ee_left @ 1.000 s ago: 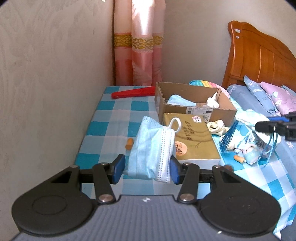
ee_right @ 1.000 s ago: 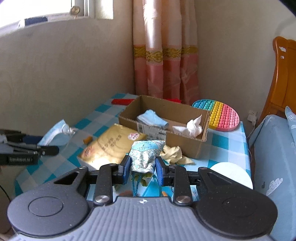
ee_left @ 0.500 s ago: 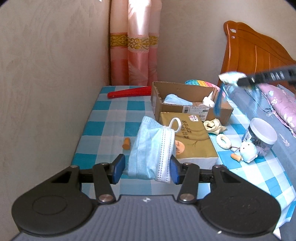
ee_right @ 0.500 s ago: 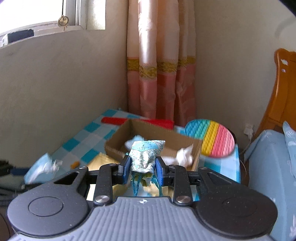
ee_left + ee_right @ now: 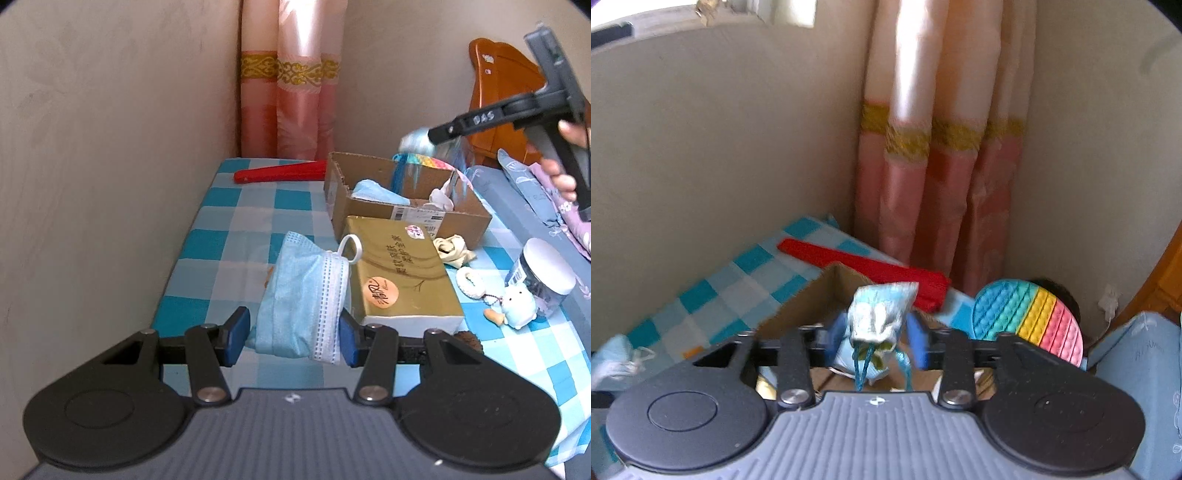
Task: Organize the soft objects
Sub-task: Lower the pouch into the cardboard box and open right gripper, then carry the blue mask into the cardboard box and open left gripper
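Observation:
My left gripper [image 5: 291, 334] is shut on a folded light blue face mask [image 5: 303, 299] and holds it above the checked tablecloth, short of the cardboard box [image 5: 406, 210]. My right gripper [image 5: 875, 334] is shut on a small blue patterned pouch [image 5: 879, 314] with blue strings hanging down, held above the box [image 5: 812, 299]. In the left wrist view the right gripper [image 5: 436, 138] hovers over the box with the pouch [image 5: 415, 142]. The box holds a blue mask [image 5: 376, 192] and a white cloth [image 5: 441, 195].
A gold tissue pack [image 5: 399, 273] lies before the box. A beige cloth [image 5: 452, 249], white ring [image 5: 469, 282], small plush toy [image 5: 519, 306] and lidded jar [image 5: 543, 271] sit right. A red fan [image 5: 280, 173] lies at the back; a rainbow pop mat [image 5: 1030, 317] leans behind the box.
My right gripper has carried the pouch up and over the cardboard box. My left gripper has stayed nearly still with the mask.

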